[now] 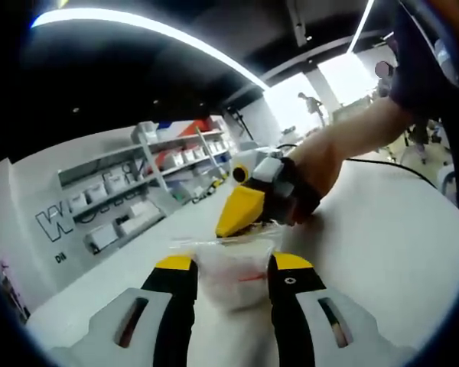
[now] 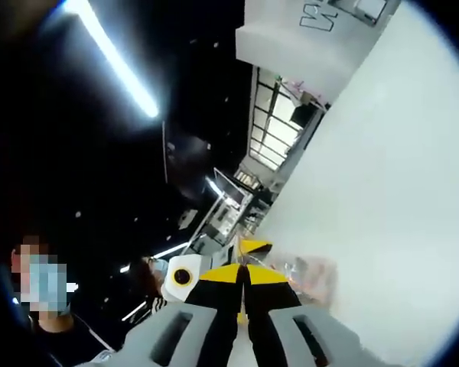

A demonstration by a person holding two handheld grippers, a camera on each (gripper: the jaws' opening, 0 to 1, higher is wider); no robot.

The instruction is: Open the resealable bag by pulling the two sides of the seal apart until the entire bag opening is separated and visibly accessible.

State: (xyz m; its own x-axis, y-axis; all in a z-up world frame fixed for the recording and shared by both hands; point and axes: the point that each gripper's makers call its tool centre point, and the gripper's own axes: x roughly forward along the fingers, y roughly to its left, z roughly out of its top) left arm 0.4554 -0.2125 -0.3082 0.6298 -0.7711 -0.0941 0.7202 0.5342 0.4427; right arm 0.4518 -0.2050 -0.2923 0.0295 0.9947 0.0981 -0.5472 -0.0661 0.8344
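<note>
A clear resealable bag (image 1: 233,269) with something pale and reddish inside sits between the yellow-tipped jaws of my left gripper (image 1: 233,264). Those jaws stand apart on either side of it, open. The bag's top strip (image 1: 226,243) runs across just beyond the tips. My right gripper (image 1: 245,212), held by a person's hand (image 1: 321,164), comes in from the far side and pinches that top strip. In the right gripper view my right gripper (image 2: 245,277) has its jaws pressed together on the bag's edge, and the bag (image 2: 310,279) lies to the right over the white table (image 2: 382,168).
The white table (image 1: 382,237) stretches wide to the right and behind the bag. Shelving with white boxes (image 1: 138,191) stands beyond the table's far edge. A person in dark clothes (image 2: 53,321) is at the lower left of the right gripper view.
</note>
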